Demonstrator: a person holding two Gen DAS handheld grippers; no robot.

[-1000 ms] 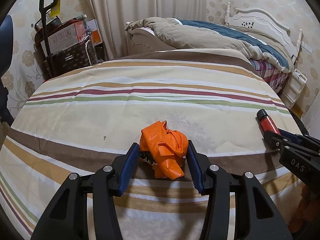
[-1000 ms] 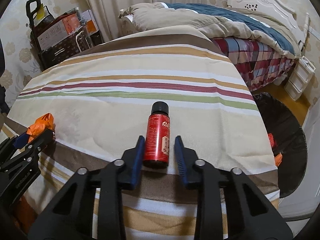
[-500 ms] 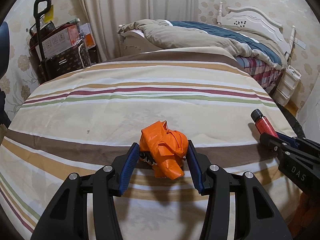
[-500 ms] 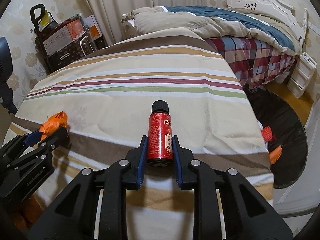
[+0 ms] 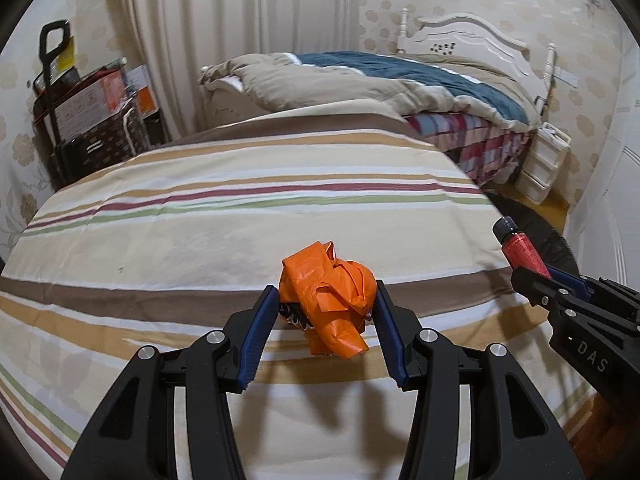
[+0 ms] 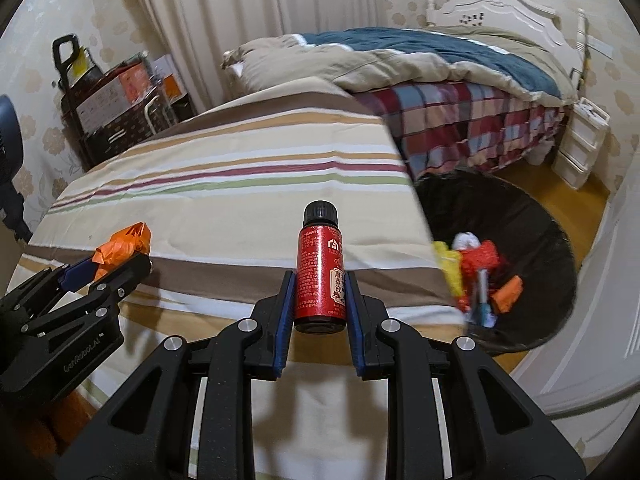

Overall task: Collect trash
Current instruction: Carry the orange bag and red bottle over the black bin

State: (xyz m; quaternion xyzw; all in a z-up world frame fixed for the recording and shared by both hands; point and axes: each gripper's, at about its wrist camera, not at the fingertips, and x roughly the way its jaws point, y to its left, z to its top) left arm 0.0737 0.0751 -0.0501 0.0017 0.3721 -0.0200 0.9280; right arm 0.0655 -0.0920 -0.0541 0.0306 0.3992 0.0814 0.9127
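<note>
Carry step: left gripper [image 5: 326, 312] clamped on crumpled orange wrapper [image 5: 328, 300], right gripper [image 6: 320, 304] clamped on red bottle [image 6: 320, 272]. Next, I judge, swing both over the black trash bin [image 6: 532, 216] (already part-filled) and release

The left gripper [image 5: 326, 300] clamps a crumpled orange wrapper [image 5: 328, 300] between its blue pads, held above the striped cloth [image 5: 240, 216] that covers the broad surface below. At the right edge the right gripper [image 5: 532, 270] pinches a small red bottle [image 5: 520, 249] with a black cap, tilted up and to the left. Beyond lies a bed [image 5: 400, 84] with a rumpled beige and teal quilt, a white headboard [image 5: 472, 38] behind it, and a stack of boxes [image 5: 92, 108] at far left.
</note>
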